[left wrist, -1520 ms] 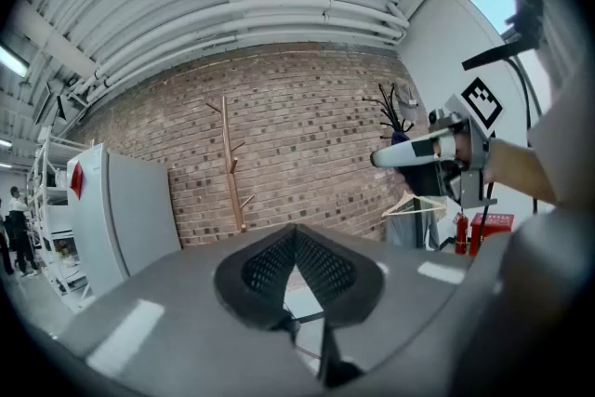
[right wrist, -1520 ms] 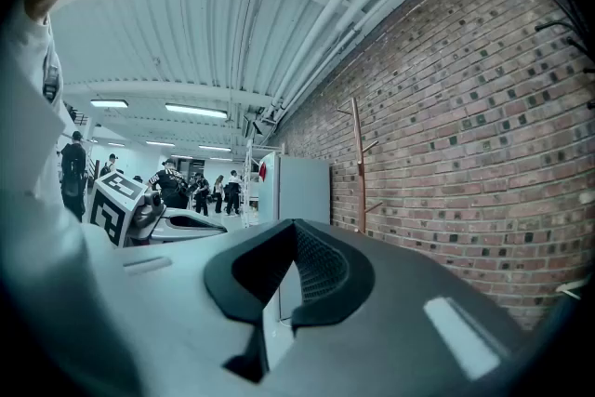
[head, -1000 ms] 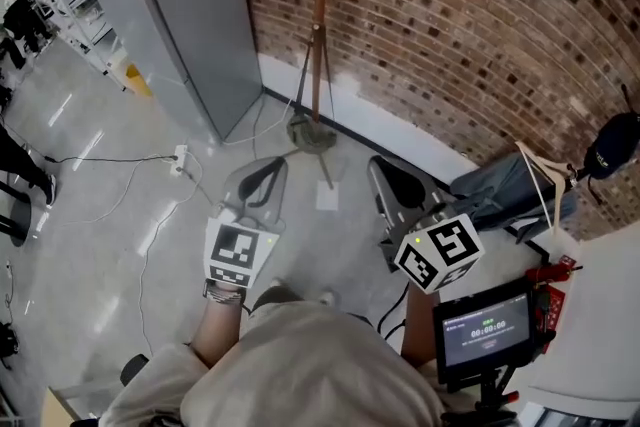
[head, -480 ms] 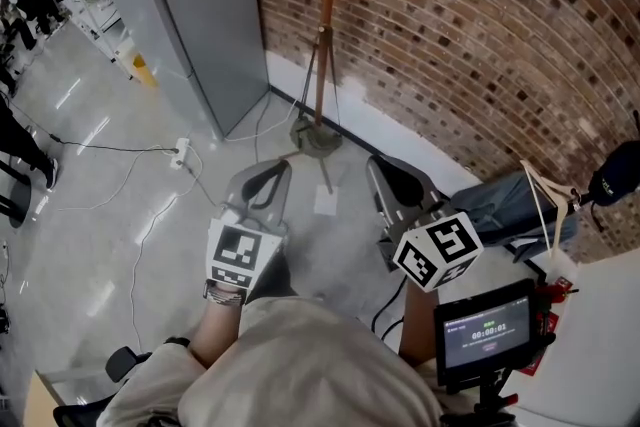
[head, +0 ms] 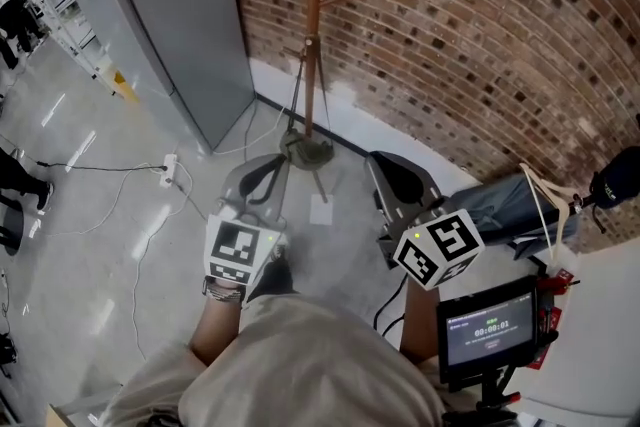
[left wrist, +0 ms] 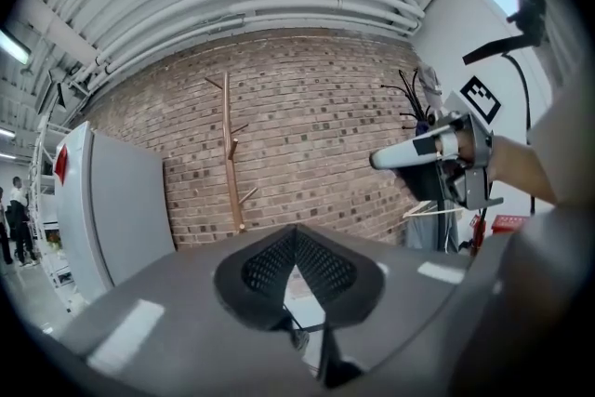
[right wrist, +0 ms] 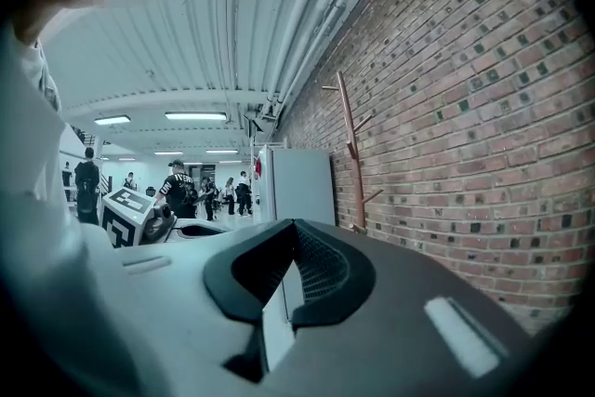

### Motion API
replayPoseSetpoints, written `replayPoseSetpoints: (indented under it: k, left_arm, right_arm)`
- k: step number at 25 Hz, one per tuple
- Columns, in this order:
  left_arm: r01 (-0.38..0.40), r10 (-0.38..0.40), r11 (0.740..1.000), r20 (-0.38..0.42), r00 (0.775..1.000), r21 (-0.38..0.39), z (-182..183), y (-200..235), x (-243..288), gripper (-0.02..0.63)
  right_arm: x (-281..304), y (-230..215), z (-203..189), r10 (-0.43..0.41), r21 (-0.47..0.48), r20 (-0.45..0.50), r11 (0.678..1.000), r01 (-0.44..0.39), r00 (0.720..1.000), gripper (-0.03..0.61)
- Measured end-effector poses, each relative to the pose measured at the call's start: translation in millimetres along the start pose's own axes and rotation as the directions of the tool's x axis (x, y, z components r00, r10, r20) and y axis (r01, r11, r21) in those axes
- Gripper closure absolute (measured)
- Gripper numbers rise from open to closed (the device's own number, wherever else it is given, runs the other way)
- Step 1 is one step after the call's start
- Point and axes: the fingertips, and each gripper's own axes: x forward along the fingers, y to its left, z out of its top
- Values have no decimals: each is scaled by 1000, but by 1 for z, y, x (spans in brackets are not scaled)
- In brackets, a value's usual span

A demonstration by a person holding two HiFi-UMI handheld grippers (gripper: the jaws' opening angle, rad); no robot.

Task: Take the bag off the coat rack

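Brick wall (head: 480, 25) stood behind the wooden coat rack (head: 314, 25), whose pegs looked bare. A grey cloth bag (head: 500, 203) with pale straps (head: 540, 205) lay well apart from the rack, at the person's right, near the right gripper (head: 400, 183). It looked soft and limp, probably light, and the straps seemed the surest hold. That gripper and the left gripper (head: 263, 173) both had their fingers closed together, holding nothing.
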Motion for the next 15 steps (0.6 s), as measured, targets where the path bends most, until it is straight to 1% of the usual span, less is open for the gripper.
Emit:
replayPoseSetpoints:
  k: [6, 11, 15]
  left_arm:
    - [44, -44, 999, -5, 999, -10, -11, 34, 42, 614]
    - [56, -56, 998, -17, 998, -18, -19, 69, 67, 614]
    - [79, -80, 996, -20, 997, -31, -23, 86, 85, 614]
  right_arm:
    - [43, -27, 3, -47, 12, 6, 999, 47, 999, 577]
    - [81, -38, 12, -53, 16, 17, 998, 53, 998, 577]
    - [103, -48, 21, -73, 15, 23, 997, 73, 997, 577]
